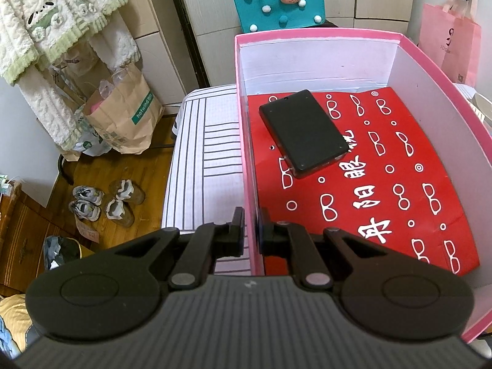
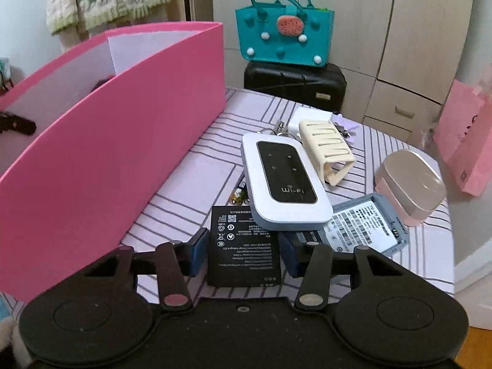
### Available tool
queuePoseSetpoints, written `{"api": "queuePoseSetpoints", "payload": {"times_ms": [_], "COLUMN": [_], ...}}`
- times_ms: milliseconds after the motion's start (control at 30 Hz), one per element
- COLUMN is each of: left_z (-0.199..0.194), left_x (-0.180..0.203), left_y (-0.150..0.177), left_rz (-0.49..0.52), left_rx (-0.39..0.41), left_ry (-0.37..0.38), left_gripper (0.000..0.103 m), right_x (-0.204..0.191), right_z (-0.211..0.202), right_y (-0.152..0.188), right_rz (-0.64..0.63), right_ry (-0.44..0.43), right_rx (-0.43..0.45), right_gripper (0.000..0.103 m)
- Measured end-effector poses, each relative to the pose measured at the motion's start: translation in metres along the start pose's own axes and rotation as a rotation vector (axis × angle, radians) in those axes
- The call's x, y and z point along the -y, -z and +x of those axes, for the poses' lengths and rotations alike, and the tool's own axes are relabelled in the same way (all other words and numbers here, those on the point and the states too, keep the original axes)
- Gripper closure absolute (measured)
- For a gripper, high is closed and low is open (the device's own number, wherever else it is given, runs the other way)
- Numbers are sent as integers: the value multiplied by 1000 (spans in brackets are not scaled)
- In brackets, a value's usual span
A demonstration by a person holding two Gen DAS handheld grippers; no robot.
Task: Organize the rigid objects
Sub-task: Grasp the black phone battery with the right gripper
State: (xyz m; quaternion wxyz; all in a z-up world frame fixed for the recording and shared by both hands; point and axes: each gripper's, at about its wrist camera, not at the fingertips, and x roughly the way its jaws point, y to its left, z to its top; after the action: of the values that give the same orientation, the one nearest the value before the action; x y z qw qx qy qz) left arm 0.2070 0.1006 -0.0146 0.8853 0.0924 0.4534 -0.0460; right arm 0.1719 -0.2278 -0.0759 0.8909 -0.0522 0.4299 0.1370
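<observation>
Lying flat on the striped cloth point(image 2: 190, 184), a black battery point(image 2: 244, 246) with white print sits between the blue-padded fingers point(image 2: 196, 252) of the right gripper point(image 2: 243, 253); the jaws stand on either side of it, and whether the pads already press its edges cannot be told. No earlier view is at hand, so only this stance can be given. Its far right corner is overlapped by a white pocket Wi-Fi router point(image 2: 284, 181), which leans across the pile. Just right of the battery lies the router's grey back cover point(image 2: 366, 227), label side up. Beyond the router a cream plastic clip point(image 2: 327, 150) rests tilted, with a white charger point(image 2: 304, 120) and some keys point(image 2: 281, 127) behind it, and a small yellow cell point(image 2: 238, 195) peeks out on the router's left. Farther right stands a rounded pinkish-gold case point(image 2: 409, 181). To the left of the heap rises the pink box point(image 2: 123, 141). In the left wrist view the left gripper point(image 1: 252, 233) is clamped on the near left wall of that pink box point(image 1: 246, 129), one finger outside and one inside. Within, a red printed sheet point(image 1: 384, 190) covers the floor and a black flat device point(image 1: 303, 133) lies on its far left part. A teal felt bag point(image 2: 284, 37) sits on a black suitcase point(image 2: 295, 84) at the far end.
</observation>
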Motion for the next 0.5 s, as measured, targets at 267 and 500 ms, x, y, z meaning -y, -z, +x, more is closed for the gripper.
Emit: {"api": "queuePoseSetpoints", "payload": {"times_ms": [267,500], "left_z": [1,0], "left_x": [0,0], "left_y": [0,0], "left_rz": [3,0], "left_rx": [11,17], "left_ry": [-4,1], "left_gripper": [95,96], "right_x": [1,-5], "right_z": [0,-11], "right_y": [-4,-5], "right_rz": [28,31], "right_ry": [-39,-37], "right_rx": [-62,-68], "right_gripper": [49,49]}}
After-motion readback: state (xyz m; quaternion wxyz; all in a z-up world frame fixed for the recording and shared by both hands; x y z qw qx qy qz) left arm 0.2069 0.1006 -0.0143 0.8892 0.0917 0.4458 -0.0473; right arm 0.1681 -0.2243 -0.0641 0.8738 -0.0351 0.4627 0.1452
